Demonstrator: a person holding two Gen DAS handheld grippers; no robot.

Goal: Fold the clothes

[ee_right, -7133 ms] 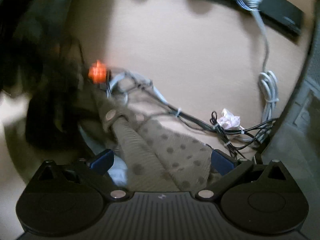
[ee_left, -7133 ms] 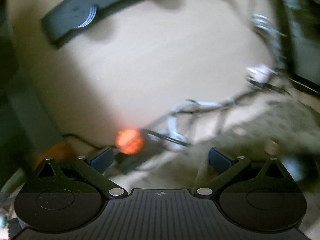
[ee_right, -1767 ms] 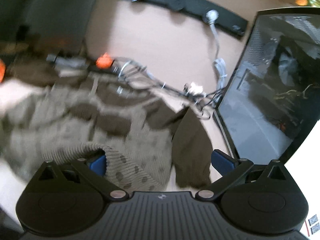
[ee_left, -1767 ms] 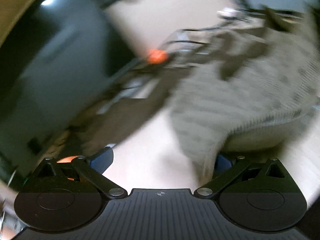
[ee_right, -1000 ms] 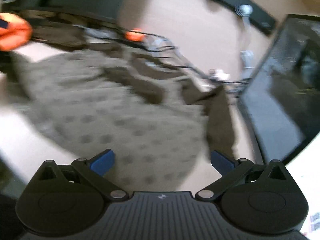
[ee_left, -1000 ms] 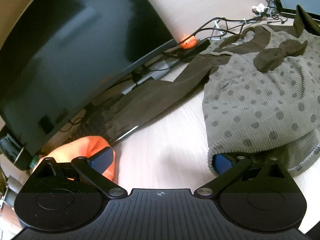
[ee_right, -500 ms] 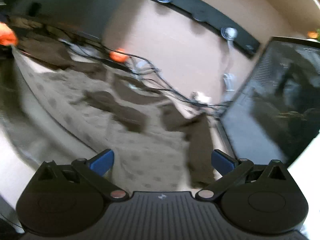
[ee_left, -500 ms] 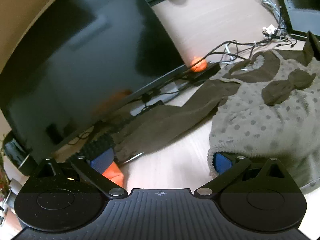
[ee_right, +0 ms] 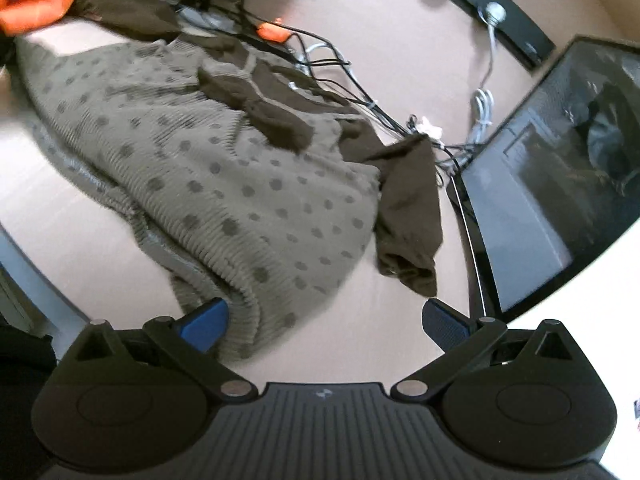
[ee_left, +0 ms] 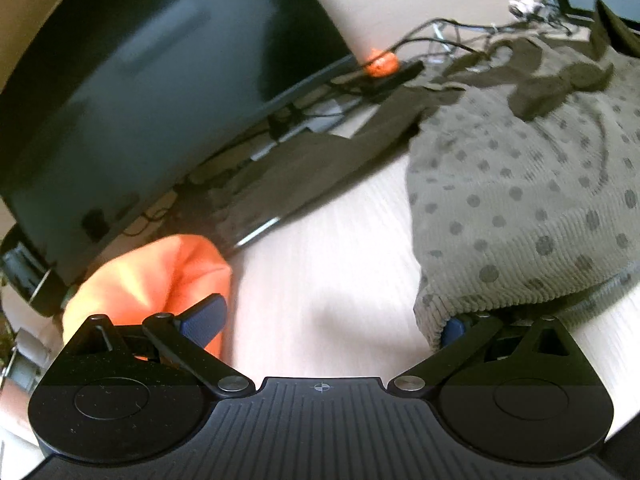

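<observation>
A grey-brown corduroy dress with dark dots lies spread on the pale desk, with dark brown sleeves and a bow. It also shows in the left wrist view. My left gripper is open at the hem's left corner; the cloth drapes over its right finger. My right gripper is open at the hem's right corner; the cloth lies against its left finger.
A large dark monitor stands left of the dress, another screen at the right. Cables and an orange-lit power strip lie behind the collar. An orange cloth lies left. A dark bar lines the wall.
The dress was laid out flat on the desk. Both grippers have pulled back to the hem, and the left view has dropped lower toward the desk and the orange cloth.
</observation>
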